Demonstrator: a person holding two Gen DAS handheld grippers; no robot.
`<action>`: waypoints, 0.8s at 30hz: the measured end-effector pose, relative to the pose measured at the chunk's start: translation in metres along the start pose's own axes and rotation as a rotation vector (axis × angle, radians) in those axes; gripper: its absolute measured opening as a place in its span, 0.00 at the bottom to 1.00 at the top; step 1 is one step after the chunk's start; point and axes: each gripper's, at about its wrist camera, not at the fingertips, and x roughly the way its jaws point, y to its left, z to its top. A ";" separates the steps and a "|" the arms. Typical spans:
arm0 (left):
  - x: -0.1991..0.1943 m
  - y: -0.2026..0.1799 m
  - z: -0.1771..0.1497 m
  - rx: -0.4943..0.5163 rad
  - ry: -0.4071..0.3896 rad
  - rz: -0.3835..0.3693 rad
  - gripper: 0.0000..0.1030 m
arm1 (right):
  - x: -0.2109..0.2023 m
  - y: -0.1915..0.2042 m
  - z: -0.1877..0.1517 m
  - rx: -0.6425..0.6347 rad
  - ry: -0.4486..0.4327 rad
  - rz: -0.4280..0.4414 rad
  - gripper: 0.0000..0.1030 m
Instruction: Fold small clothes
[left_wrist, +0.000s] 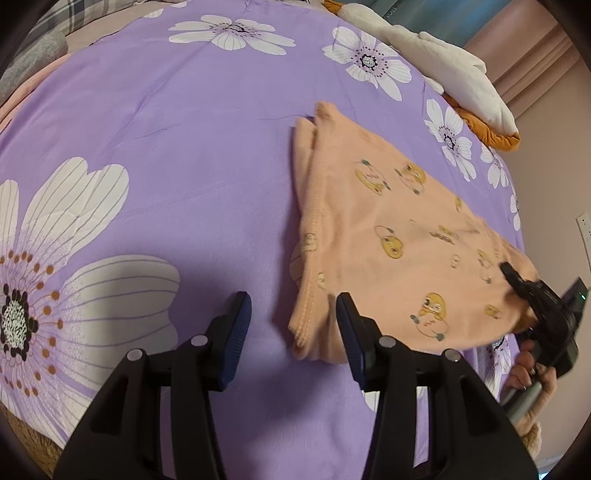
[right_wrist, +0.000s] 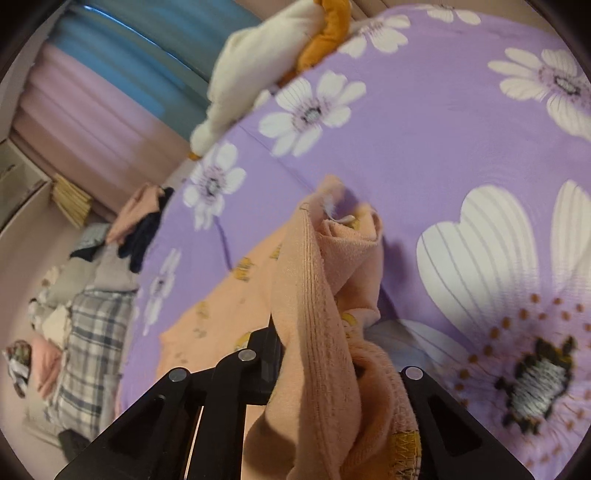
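A small peach garment with yellow cartoon prints lies partly folded on the purple flowered bedspread. My left gripper is open and empty, low over the bedspread, just short of the garment's near hem corner. My right gripper is shut on the garment's far right edge and lifts it off the bed. In the right wrist view the peach cloth drapes bunched over the gripper and hides its fingertips.
A white and orange plush toy lies at the bed's far right edge, also in the right wrist view. Plaid and grey bedding sits at the far left. Clothes are piled beside the bed. Curtains hang beyond.
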 end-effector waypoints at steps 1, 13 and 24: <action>-0.003 0.000 -0.001 -0.001 -0.003 -0.004 0.46 | -0.008 0.001 0.000 -0.010 -0.011 -0.013 0.11; -0.020 -0.008 -0.016 0.008 -0.005 -0.039 0.49 | -0.089 -0.016 0.005 -0.090 -0.112 -0.240 0.11; -0.022 -0.012 -0.022 0.027 0.002 -0.031 0.50 | -0.039 0.081 -0.014 -0.579 -0.073 -0.354 0.11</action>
